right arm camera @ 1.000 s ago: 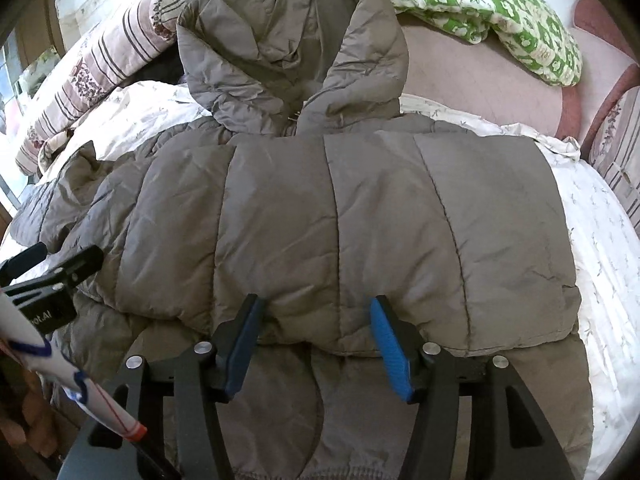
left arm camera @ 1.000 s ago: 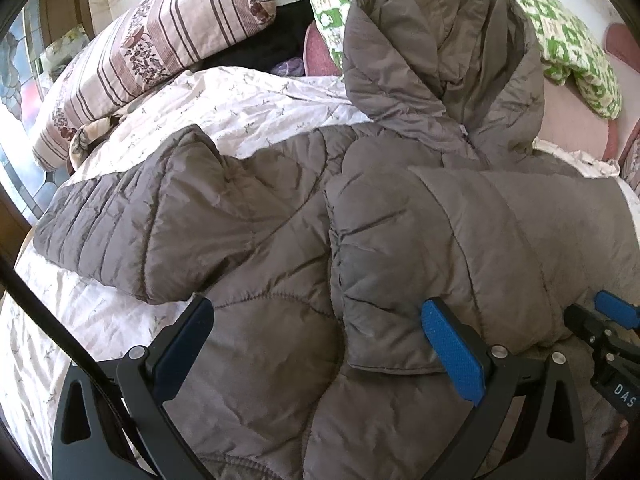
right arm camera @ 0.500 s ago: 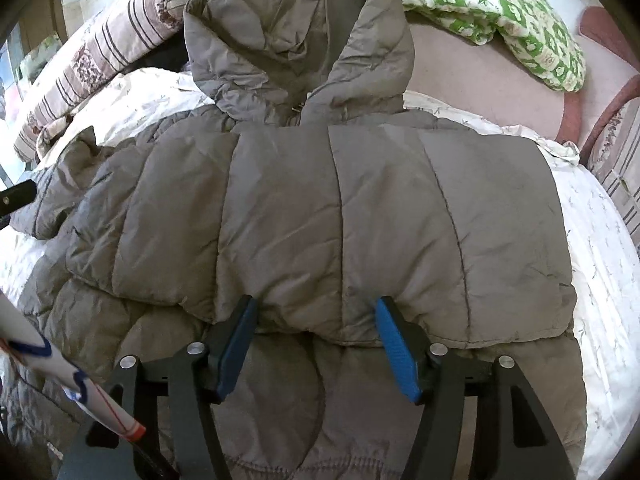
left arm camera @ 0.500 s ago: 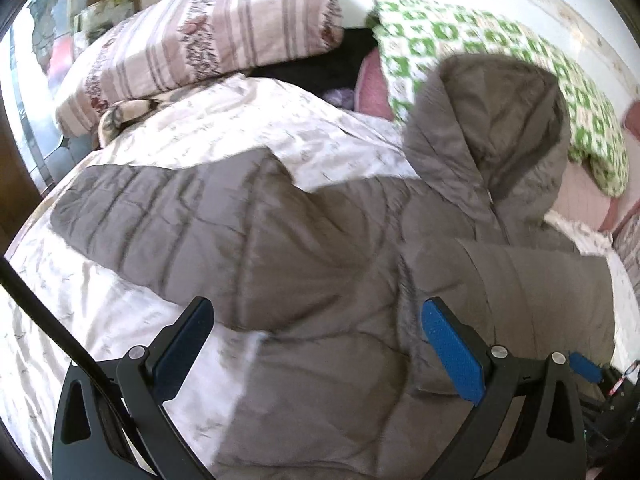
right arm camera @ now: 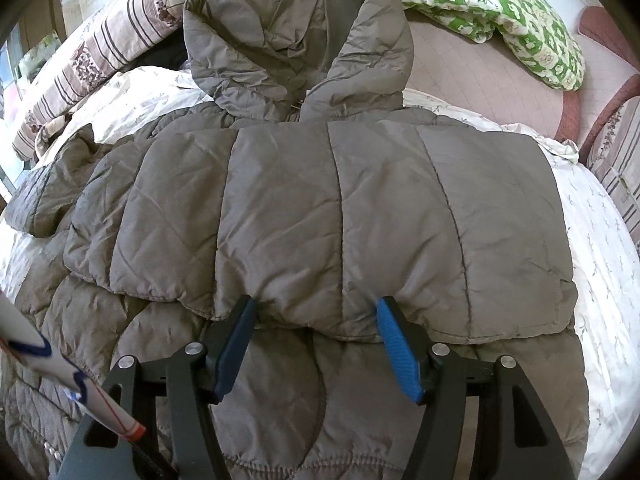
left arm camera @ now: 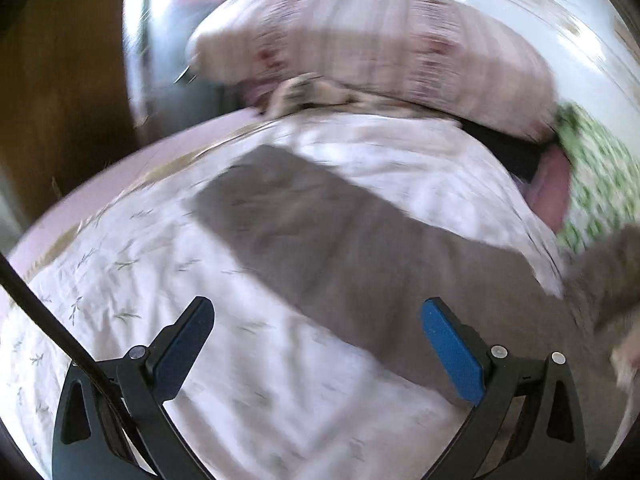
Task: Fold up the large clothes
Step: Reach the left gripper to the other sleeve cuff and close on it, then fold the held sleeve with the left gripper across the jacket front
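Note:
A grey quilted hooded jacket (right arm camera: 320, 200) lies on the bed, hood (right arm camera: 296, 40) toward the pillows. One sleeve is folded across the chest. Its lower edge sits between the fingertips of my right gripper (right arm camera: 316, 302), whose blue pads stand apart and do not squeeze the fabric. In the blurred left wrist view, the jacket's other sleeve (left arm camera: 320, 232) stretches flat over the sheet toward the bed's left edge. My left gripper (left arm camera: 316, 308) hovers open above that sleeve's near side, with nothing between its fingers.
A white floral bedsheet (left arm camera: 120, 280) covers the bed. A striped pillow (left arm camera: 360, 48) and a green patterned pillow (right arm camera: 500, 12) lie at the head. Dark wooden furniture (left arm camera: 60, 100) stands by the bed's left edge. A white rod with blue and red marks (right arm camera: 60, 380) crosses the lower left.
The left gripper has swung quickly left, from over the jacket's body to over the outstretched sleeve near the bed's edge. The right gripper stayed put and its jaws widened a little.

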The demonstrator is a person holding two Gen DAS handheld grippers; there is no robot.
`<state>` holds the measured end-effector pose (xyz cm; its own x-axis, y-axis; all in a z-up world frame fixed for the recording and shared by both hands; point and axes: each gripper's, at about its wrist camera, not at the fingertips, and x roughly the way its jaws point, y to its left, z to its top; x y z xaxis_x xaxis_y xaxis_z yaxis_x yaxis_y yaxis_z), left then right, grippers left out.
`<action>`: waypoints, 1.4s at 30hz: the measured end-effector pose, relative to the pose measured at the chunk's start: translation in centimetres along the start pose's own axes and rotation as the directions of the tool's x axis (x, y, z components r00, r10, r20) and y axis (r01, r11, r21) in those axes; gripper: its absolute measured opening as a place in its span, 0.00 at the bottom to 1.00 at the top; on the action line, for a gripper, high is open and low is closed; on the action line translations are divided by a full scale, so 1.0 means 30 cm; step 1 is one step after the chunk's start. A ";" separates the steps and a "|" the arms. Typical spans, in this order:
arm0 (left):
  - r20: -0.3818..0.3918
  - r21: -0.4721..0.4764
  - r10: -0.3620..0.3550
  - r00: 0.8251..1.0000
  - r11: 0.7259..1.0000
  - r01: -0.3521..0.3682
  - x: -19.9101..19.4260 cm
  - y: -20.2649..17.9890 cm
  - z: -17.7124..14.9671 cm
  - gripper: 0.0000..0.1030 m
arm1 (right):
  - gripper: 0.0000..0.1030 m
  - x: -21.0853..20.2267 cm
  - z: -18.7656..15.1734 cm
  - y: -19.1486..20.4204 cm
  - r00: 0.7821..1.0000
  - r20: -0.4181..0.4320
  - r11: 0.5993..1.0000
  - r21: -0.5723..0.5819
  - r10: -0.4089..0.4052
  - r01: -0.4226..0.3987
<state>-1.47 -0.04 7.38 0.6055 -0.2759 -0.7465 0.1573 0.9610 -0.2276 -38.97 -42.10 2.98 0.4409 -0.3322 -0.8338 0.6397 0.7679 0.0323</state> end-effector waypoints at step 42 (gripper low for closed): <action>0.170 -0.199 -0.274 0.946 0.931 0.306 -0.014 0.049 0.207 0.14 | 0.69 -0.058 0.013 -0.025 0.997 0.063 0.997 0.062 0.045 -0.049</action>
<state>3.34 1.63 11.24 0.6629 -0.5213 -0.5375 0.1760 0.8062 -0.5648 -39.97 -42.30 4.61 0.5081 -0.3316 -0.7949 0.6553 0.7478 0.1069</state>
